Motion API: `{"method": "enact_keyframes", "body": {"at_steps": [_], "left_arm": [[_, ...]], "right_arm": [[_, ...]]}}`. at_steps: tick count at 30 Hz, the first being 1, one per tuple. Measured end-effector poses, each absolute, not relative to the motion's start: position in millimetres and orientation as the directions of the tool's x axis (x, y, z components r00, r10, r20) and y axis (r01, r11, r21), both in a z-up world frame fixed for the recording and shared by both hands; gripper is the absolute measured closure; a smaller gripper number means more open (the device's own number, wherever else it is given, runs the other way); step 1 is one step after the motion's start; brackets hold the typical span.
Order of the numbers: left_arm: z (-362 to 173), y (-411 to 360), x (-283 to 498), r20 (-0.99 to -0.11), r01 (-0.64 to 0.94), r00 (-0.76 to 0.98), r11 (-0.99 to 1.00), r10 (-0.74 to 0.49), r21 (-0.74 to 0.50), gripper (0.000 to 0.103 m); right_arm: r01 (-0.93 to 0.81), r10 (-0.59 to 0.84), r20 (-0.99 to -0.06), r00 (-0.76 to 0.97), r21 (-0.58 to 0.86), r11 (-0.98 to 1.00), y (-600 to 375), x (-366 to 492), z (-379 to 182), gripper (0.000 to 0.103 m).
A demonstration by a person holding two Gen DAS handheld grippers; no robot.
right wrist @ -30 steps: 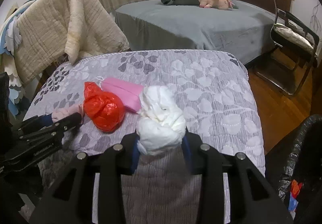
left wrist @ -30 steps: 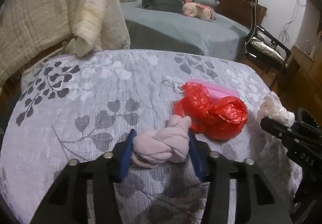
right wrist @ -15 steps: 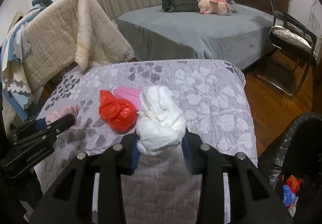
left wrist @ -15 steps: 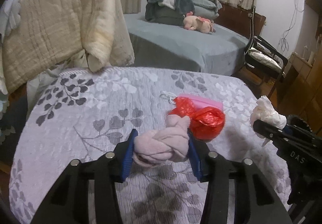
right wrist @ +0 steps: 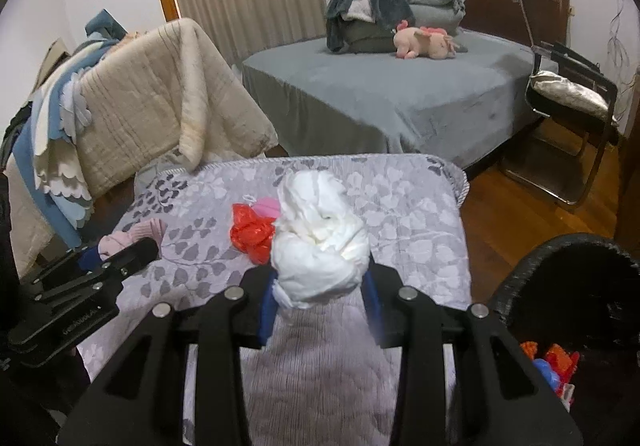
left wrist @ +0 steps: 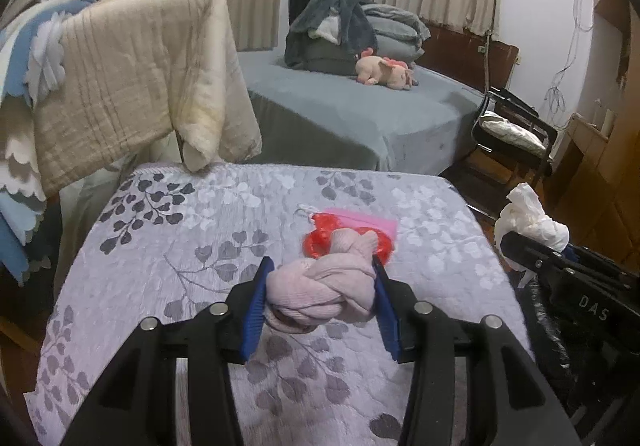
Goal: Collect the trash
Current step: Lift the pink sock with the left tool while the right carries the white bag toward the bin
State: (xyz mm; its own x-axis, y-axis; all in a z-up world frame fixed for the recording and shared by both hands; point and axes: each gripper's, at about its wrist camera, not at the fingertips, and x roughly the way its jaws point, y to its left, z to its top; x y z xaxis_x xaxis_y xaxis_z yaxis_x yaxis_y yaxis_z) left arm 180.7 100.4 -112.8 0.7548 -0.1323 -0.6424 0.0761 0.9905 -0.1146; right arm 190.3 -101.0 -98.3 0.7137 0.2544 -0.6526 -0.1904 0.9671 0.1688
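L gripper (left wrist: 320, 286) was clamped on a pink wad (left wrist: 324, 294); R gripper (right wrist: 320, 286), at its 3 o'clock, pinched a white wad (right wrist: 316, 246).

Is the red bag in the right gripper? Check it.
No, the right gripper is shut on a white wad; the red bag lies on the quilt behind it.

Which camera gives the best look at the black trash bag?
The right wrist view: the black trash bag gapes at lower right, with colourful trash inside. The left wrist view shows only a dark crinkled strip of it behind the right gripper.
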Motion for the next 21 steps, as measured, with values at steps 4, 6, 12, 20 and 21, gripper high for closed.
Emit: {"method": "enact_keyframes", "body": {"at_steps": [4,6,12,20,21], "left_arm": [[-100.1,89.2,166.0,-0.627,0.092,0.765,0.989,-0.146,-0.118,0.056],[-93.8,82.9,158.1,-0.618,0.102,0.771,0.988,-0.151,-0.114,0.056],[-78.8,64.3,136.0,-0.593,0.134,0.786,0.985,-0.174,-0.113,0.056],[-68.0,35.4,113.9,-0.572,0.189,0.791,0.976,-0.216,-0.107,0.056],[-66.9,31.0,111.5,-0.571,0.199,0.79,0.974,-0.225,-0.108,0.056]], "right_arm": [[-0.185,0.251,-0.632,0.733,0.17,0.968,-109.9,170.1,-83.8,0.068],[-0.179,0.247,-0.625,0.74,0.171,0.969,-114.1,161.1,-77.8,0.068],[-0.158,0.228,-0.597,0.769,0.168,0.973,-133.4,130.6,-59.4,0.068],[-0.109,0.177,-0.571,0.802,0.151,0.982,-165.2,95.7,-43.5,0.068],[-0.101,0.169,-0.569,0.805,0.15,0.984,-169.9,91.8,-42.3,0.068]]}}
